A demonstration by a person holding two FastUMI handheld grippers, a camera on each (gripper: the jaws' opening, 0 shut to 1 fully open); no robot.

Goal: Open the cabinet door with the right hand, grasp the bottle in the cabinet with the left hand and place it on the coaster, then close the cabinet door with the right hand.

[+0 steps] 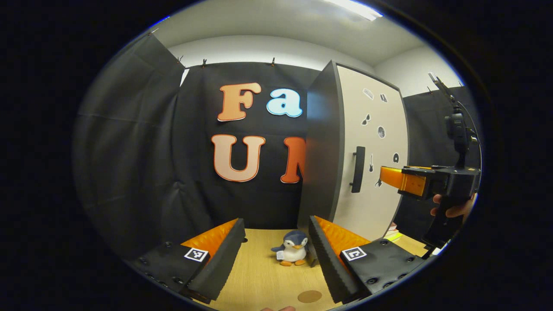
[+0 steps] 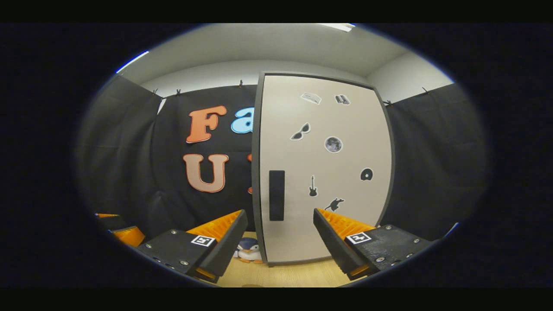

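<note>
Currently I have both grippers hanging in front of the shut cabinet, nothing yet touched. Starting at the left of the left gripper view, my left gripper (image 1: 274, 255) is spread wide and holds nothing; I judge I am keeping it low and back over the wooden surface (image 1: 259, 276) so it stays clear of the door's swing until the bottle can be reached. Between its fingers, near the back edge of the surface, sits a small penguin toy (image 1: 292, 254), just beside the cabinet's front left corner. Nearer the front edge lies the round brown coaster (image 1: 309, 296), bare and ready for the bottle. Further right stands the cabinet (image 1: 322, 147), its pale cabinet door (image 1: 380, 142) flush against the body, with a dark vertical handle (image 1: 357, 169) near the door's left edge. At the far right of that view I see the right gripper (image 1: 391, 177) held by a hand (image 1: 453, 209), pointing toward the door at about handle height, apart from it.

In the right gripper view the right gripper (image 2: 281, 239) is also wide apart and empty, and the handle (image 2: 277, 195) stands just above the gap between its fingers, so I judge it is lined up to take the handle. The bottle I cannot see; I take it to be behind the closed door.
</note>
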